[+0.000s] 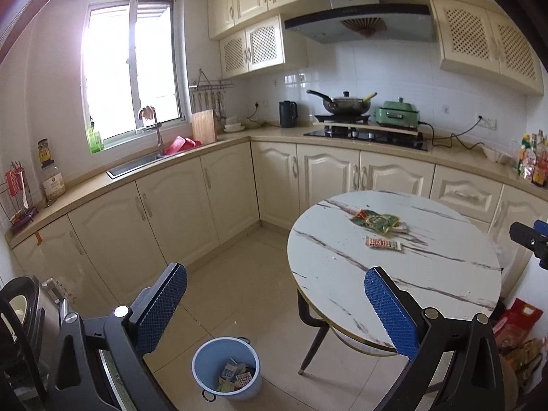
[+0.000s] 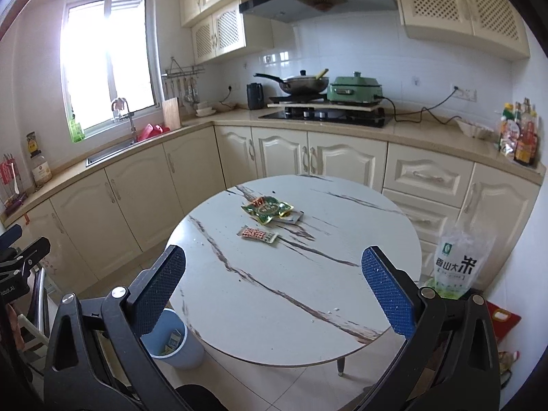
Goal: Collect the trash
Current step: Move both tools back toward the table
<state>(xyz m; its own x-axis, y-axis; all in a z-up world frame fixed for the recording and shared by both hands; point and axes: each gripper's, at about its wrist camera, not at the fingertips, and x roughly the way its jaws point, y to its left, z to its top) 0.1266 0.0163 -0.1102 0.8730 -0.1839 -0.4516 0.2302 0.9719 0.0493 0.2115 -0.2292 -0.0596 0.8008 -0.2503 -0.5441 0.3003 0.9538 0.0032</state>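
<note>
Two pieces of trash lie on the round marble-look table (image 2: 308, 291): a green snack wrapper (image 2: 268, 209) and, nearer me, a small red and white packet (image 2: 257, 234). Both show in the left wrist view too, the green wrapper (image 1: 376, 221) and the packet (image 1: 383, 243). A blue bin (image 1: 226, 370) stands on the floor left of the table with several wrappers inside; it appears as the bin (image 2: 174, 342) under the table edge. My left gripper (image 1: 275, 304) hangs open above the floor and bin. My right gripper (image 2: 274, 291) is open over the table's near part, empty.
Cream cabinets and a countertop (image 2: 428, 137) wrap the room, with a sink (image 1: 137, 166), stove (image 1: 370, 135) and pots. A rice bag (image 2: 453, 263) stands right of the table. A cooker (image 1: 27, 325) sits at the left. The tiled floor (image 1: 246, 291) lies between cabinets and table.
</note>
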